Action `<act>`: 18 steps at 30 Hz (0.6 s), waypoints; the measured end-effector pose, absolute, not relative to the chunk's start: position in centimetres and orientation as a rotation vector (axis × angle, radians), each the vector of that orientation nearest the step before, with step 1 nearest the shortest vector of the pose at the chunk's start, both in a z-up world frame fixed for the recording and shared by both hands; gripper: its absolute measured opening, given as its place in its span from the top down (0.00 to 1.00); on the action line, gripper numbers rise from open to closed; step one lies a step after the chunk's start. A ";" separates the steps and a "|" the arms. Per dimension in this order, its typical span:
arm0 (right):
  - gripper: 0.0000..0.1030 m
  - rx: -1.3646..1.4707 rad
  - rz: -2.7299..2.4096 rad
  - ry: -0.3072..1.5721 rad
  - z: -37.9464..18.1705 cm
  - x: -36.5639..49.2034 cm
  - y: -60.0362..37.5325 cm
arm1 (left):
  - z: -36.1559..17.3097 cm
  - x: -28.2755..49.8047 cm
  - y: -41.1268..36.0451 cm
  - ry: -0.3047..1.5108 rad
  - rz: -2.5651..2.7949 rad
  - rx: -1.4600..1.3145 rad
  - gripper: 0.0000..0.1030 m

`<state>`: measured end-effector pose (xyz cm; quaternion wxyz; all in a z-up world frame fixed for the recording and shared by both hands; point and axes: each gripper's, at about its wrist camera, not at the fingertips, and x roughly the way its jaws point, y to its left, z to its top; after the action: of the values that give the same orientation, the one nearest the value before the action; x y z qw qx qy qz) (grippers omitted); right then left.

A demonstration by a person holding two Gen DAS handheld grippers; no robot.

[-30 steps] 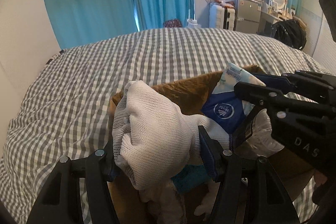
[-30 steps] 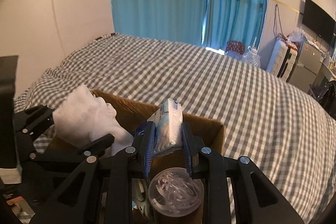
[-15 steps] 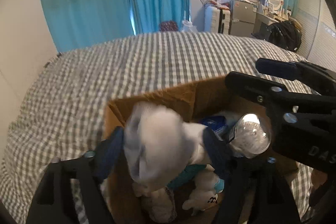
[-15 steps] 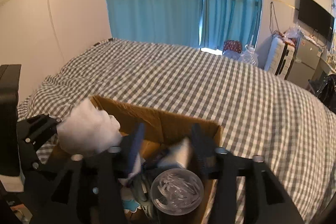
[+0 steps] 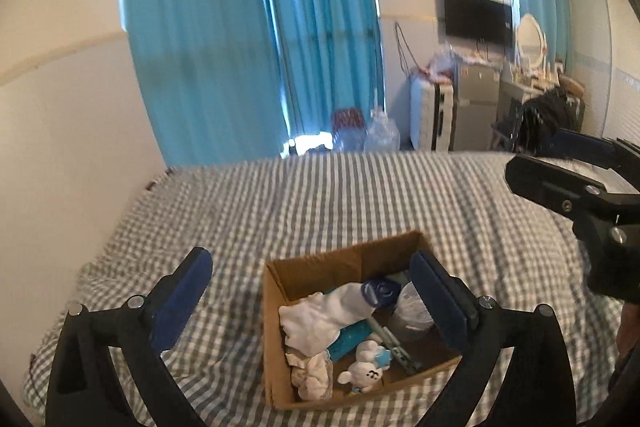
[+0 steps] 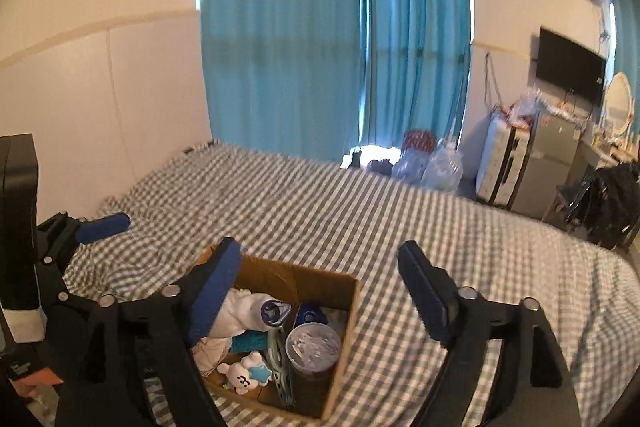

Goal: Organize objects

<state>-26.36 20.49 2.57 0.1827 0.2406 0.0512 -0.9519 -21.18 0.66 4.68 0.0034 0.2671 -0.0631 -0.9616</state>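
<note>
Near the foot edge of the gingham bed (image 5: 360,195), toward its left side: a cardboard box (image 5: 276,307) already loaded with a white cloth bundle (image 5: 320,319), a blue-and-white tissue pack (image 5: 380,291), a clear lidded cup (image 6: 314,341) and a small plush toy (image 5: 362,373). Above it, both tools raised clear of the rim. Left hand-held gripper (image 5: 312,295): jaws opening, spread wide, nothing between the pads. Right hand-held gripper (image 6: 320,291): jaws likewise opening, empty.

Judged as the release-and-withdraw step. To finish well: lift straight off before swinging aside, so no finger snags the cloth or tips the cup. Then check that nothing hangs over the box wall before seeking any further item; none visible on the bedspread.
</note>
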 end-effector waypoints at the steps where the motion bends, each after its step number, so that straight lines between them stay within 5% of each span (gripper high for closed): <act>1: 0.17 0.664 -2.695 0.148 3.4 -25.7 21.0 | 5.5 -20.3 0.8 -0.198 -3.023 0.807 0.00; 10: 0.01 0.516 -2.807 0.213 10.1 -17.2 24.1 | 9.8 -12.6 0.9 -0.108 -3.044 0.638 0.00; 18: 0.00 0.430 -2.828 0.189 11.2 -10.8 26.5 | 10.8 -6.3 0.8 -0.098 -3.063 0.491 0.00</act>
<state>-10.78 26.52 11.16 0.1370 0.1486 0.0654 -0.9772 -6.29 0.84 10.76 0.0189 0.1581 -0.0315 -0.9867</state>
